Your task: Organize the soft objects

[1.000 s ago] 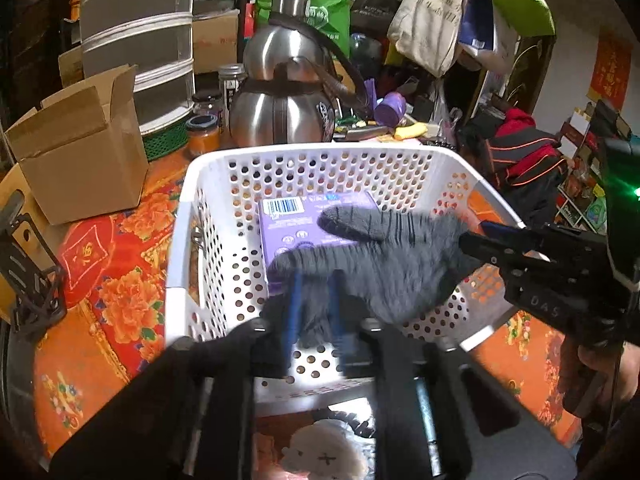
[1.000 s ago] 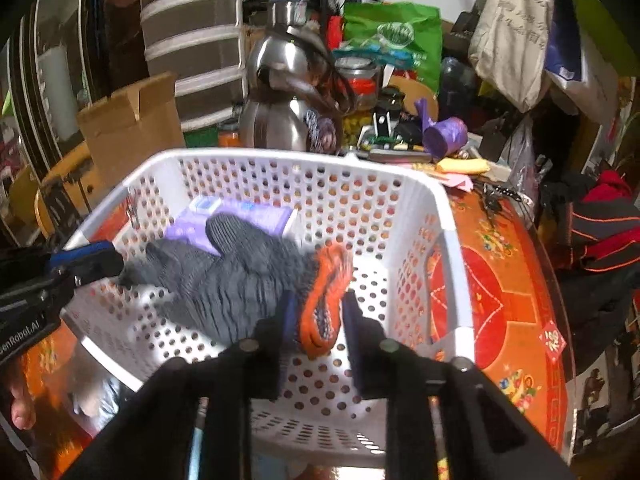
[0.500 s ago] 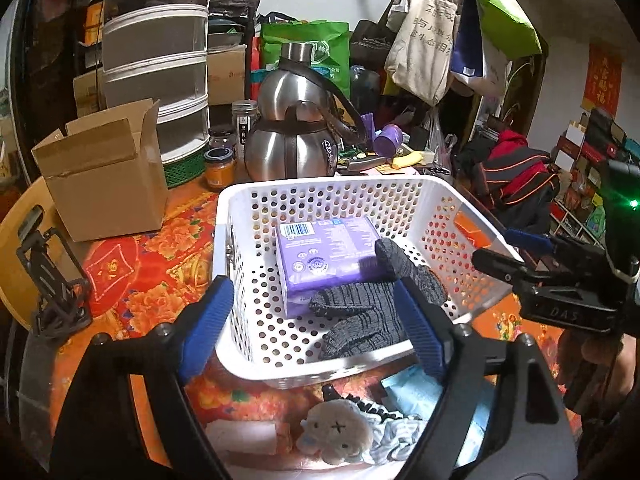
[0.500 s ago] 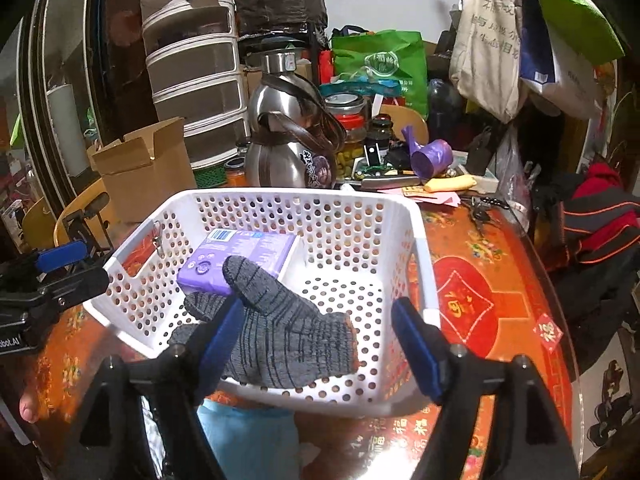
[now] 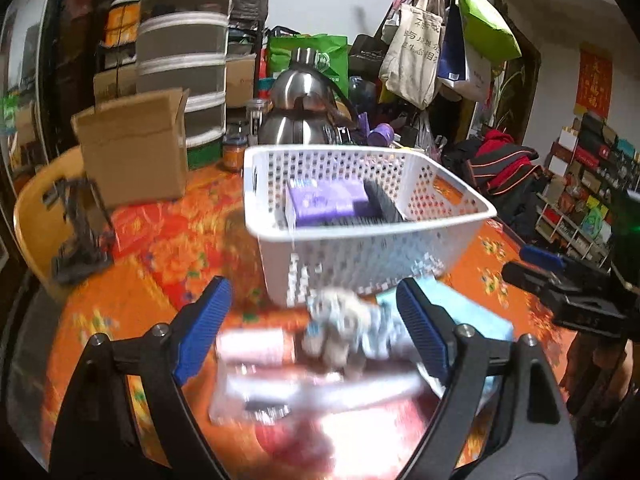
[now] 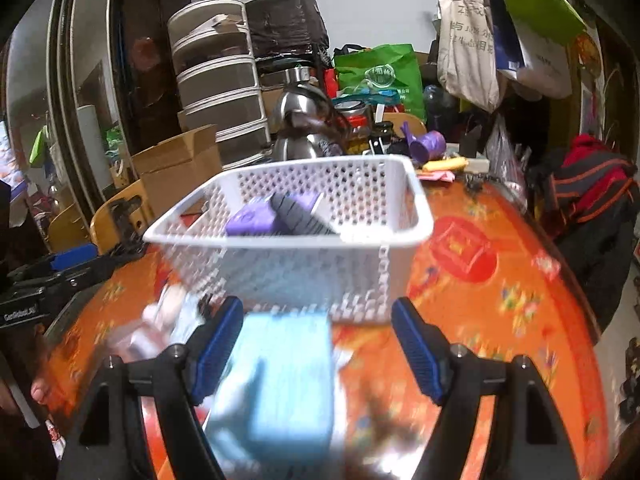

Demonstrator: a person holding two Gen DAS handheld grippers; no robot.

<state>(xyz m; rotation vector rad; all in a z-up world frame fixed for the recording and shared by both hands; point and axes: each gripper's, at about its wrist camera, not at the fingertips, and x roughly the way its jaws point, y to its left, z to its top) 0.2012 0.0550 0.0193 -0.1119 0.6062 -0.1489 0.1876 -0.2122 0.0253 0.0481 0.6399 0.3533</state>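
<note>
White perforated basket (image 5: 360, 256) on the orange floral tabletop (image 6: 500, 300). Inside it: grey knit glove (image 6: 298, 216) lying against a purple packet (image 6: 250, 220); both sit toward the basket's far half.

Left gripper (image 5: 312, 332): jaws have just been opening, now spread wide, nothing pinched. Right gripper (image 6: 316, 344): same, jaws spread, empty.

In front of the basket, blurred: small plush toy (image 5: 340, 320), light blue packet (image 6: 280, 376), pinkish flat item (image 5: 252, 346). These lie between the grippers and the basket.

Behind: cardboard box (image 5: 132, 148), steel kettle (image 5: 300, 116), drawer tower (image 6: 220, 80).
</note>
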